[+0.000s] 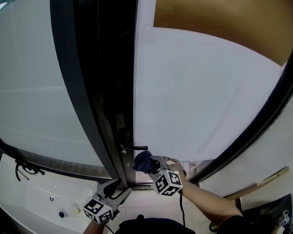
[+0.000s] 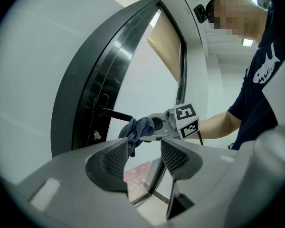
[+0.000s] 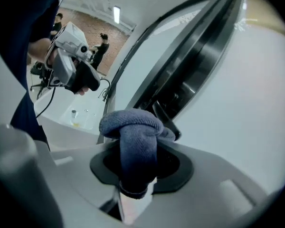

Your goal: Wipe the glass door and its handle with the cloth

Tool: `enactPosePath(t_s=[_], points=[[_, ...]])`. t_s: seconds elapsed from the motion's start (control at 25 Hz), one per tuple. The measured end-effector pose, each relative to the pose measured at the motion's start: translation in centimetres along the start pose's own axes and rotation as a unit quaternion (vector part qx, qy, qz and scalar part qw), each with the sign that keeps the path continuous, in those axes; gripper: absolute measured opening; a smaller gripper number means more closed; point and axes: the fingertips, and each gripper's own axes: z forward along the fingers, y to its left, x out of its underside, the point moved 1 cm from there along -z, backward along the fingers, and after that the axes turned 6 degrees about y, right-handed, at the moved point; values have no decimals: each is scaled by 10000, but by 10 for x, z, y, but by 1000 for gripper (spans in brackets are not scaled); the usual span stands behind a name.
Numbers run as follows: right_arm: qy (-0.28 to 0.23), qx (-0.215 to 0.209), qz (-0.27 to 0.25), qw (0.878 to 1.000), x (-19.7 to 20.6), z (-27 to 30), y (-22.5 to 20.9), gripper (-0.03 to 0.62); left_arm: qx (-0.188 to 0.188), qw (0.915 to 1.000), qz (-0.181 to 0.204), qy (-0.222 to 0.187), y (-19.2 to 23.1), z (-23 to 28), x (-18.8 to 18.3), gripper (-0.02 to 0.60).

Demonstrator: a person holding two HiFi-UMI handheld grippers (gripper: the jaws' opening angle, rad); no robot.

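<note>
Head view: the right gripper [image 1: 155, 165] holds a bunched dark-blue cloth [image 1: 142, 161] just under the slim black handle [image 1: 135, 148] of the frosted glass door [image 1: 200, 96]. Left gripper view: the left gripper [image 2: 145, 158] has its ribbed jaws apart, nothing between them. Right gripper view: jaws clamped on the woven cloth.

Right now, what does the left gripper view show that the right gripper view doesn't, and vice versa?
Only the left gripper view: the left gripper's own jaws, apart and empty, and the right gripper seen from outside, with the cloth at the tip of the door handle. Only the right gripper view: the cloth clamped between the right gripper's jaws up close, and the left gripper off to the side. Both: cloth, handle and dark door frame.
</note>
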Motion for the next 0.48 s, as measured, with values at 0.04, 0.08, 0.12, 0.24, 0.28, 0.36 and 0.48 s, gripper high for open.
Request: enactPosePath(t_s=[0.04, 0.08, 0.12, 0.24, 0.28, 0.36, 0.48], points=[[-16, -112, 292, 9995, 2, 7, 5, 125, -1, 10000, -12, -18, 1, 0, 1, 210], [-40, -203, 584, 9981, 3, 14, 7, 126, 3, 10000, -18, -35, 2, 0, 1, 210], [-74, -276, 862, 9959, 2, 20, 8, 126, 11, 10000, -15, -43, 3, 0, 0, 210], [-215, -434, 1550, 9867, -6, 38, 4, 125, -8, 10000, 27, 7, 3, 1, -3, 210], [-267, -469, 1725, 9835, -10, 44, 3, 126, -21, 10000, 21, 18, 4, 1, -3, 209], [-417, -535, 2076, 9759, -18, 55, 0, 124, -32, 10000, -19, 20, 5, 0, 0, 210], [-594, -572, 2692, 9595, -26, 75, -5, 125, -74, 9999, -59, 40, 8, -2, 4, 210]])
